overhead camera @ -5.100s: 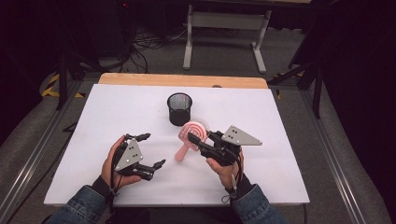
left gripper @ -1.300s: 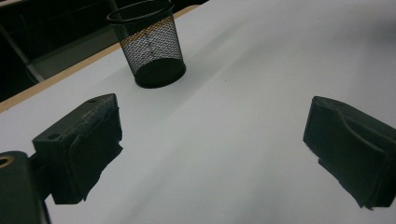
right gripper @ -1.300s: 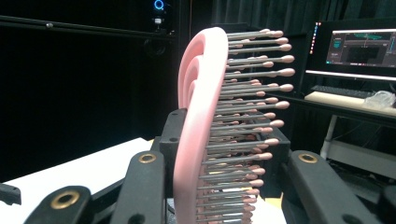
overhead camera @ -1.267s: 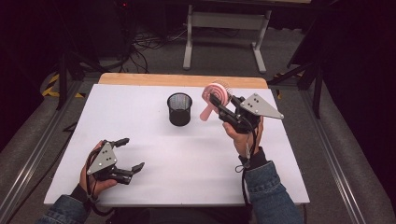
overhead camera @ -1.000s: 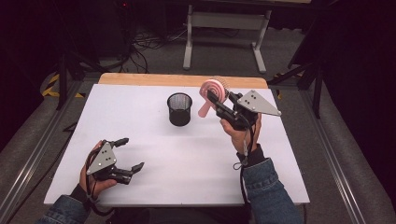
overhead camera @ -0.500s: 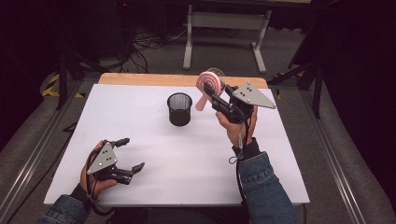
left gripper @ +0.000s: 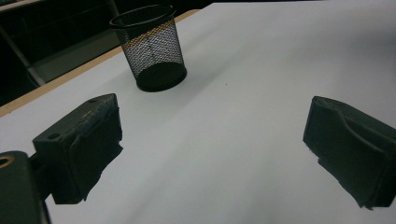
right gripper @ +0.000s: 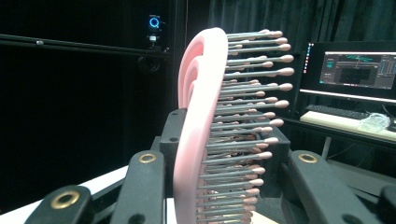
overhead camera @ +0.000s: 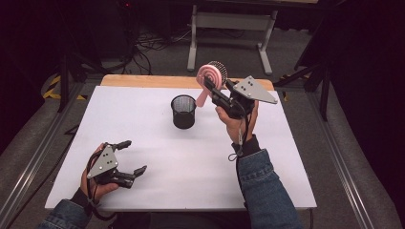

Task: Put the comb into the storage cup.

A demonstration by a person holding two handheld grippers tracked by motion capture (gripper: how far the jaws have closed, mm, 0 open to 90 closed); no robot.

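Holding a pink brush (overhead camera: 210, 76) above the far edge of the desk (overhead camera: 191, 162), the right tongs (overhead camera: 216, 93) are clenched on its handle, head up and bristles turned toward the far right corner. In the right gripper view the brush (right gripper: 201, 140) stands upright between the two black jaws, its pink-tipped bristles pointing right, with a lit monitor (right gripper: 357, 70) on another bench behind.

A black mesh cup (overhead camera: 184, 111) stands upright on the desk just left of the brush and lower, near the middle of the far edge; nothing lies between them. The left tongs (overhead camera: 133, 157) rest near the near left corner, released, jaws spread wide with bare desk between them. In the left gripper view the cup (left gripper: 149, 46) stands well beyond those jaws. A grey stand (overhead camera: 231, 28) and cables (overhead camera: 153, 43) sit on the floor past the far edge.
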